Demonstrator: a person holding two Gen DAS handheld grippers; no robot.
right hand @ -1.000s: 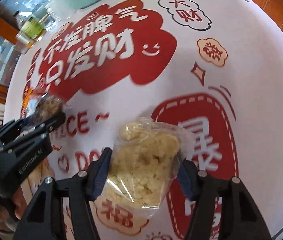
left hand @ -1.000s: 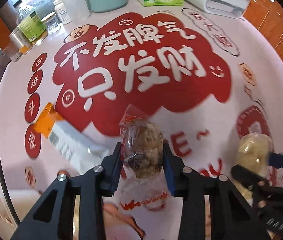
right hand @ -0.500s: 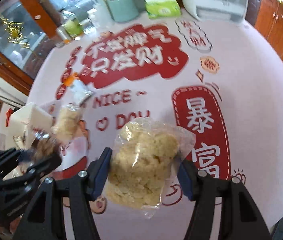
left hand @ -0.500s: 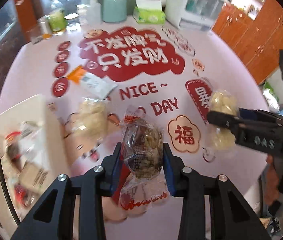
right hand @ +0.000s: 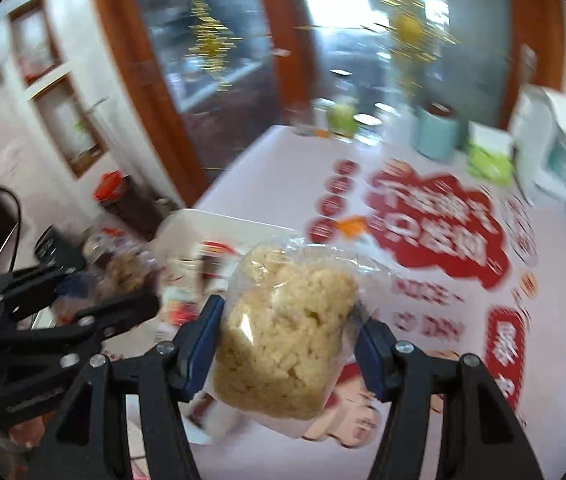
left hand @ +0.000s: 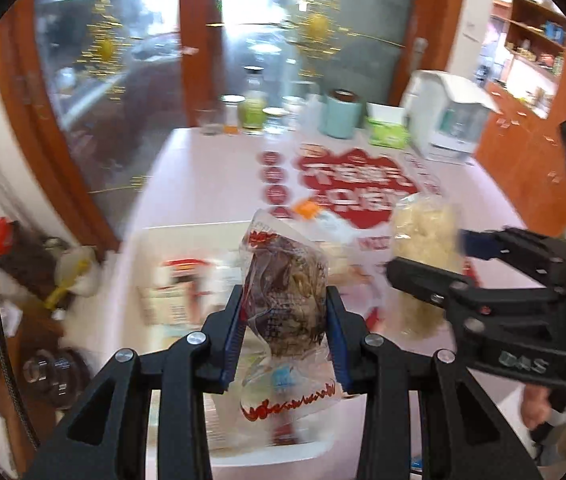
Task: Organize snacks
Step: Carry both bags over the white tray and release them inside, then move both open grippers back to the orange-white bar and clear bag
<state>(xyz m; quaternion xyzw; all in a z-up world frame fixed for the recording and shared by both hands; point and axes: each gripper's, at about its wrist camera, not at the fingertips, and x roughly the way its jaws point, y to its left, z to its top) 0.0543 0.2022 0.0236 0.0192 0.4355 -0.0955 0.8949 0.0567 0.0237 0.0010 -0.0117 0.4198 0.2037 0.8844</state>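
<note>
From the left wrist, the left tongs (left hand: 285, 332) clamp a clear packet of dark brown snack (left hand: 285, 304) held in the air above the white bin (left hand: 267, 456) at the near edge of the surface (left hand: 203, 168); best to lower it well inside the walls before letting go, since the crinkly wrapper could snag on a pad. From the right wrist, the right tongs (right hand: 287, 344) grip a clear bag of pale crumbly snack (right hand: 287, 340) above the surface just beside that bin, so it should follow once the other tongs clear.
</note>
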